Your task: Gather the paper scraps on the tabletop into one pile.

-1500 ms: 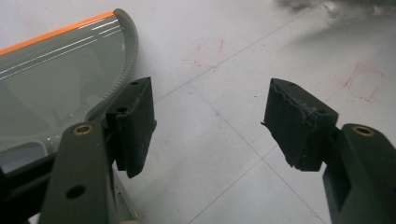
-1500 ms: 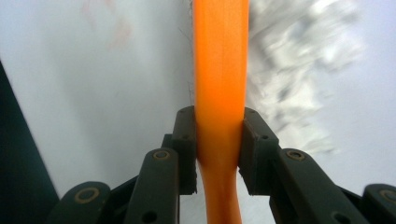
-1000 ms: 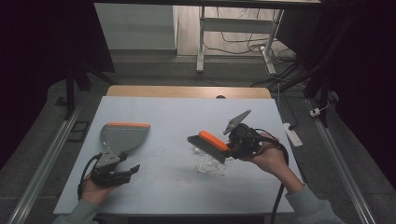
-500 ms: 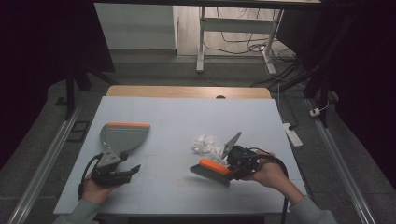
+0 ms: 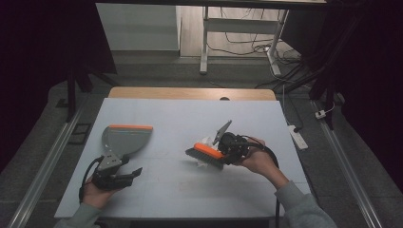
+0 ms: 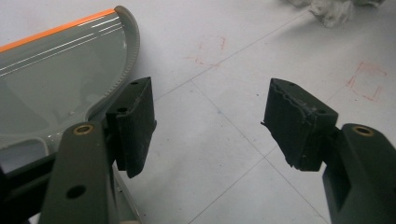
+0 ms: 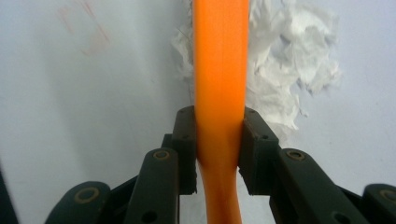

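My right claw (image 5: pixel 223 152) is clamped on the orange handle of a brush (image 5: pixel 205 153), which runs between both pads in the right gripper view (image 7: pixel 219 70). The brush sits right of the table's (image 5: pixel 190 114) centre, its head pointing toward nine o'clock. Crumpled white paper (image 7: pixel 285 79) lies against the brush at its three o'clock side in the right gripper view. My left claw (image 6: pixel 208 121) stands wide apart, gripping nothing, low at the table's seven o'clock. A grey dustpan (image 5: pixel 124 138) with an orange edge lies just beyond it, at its twelve o'clock.
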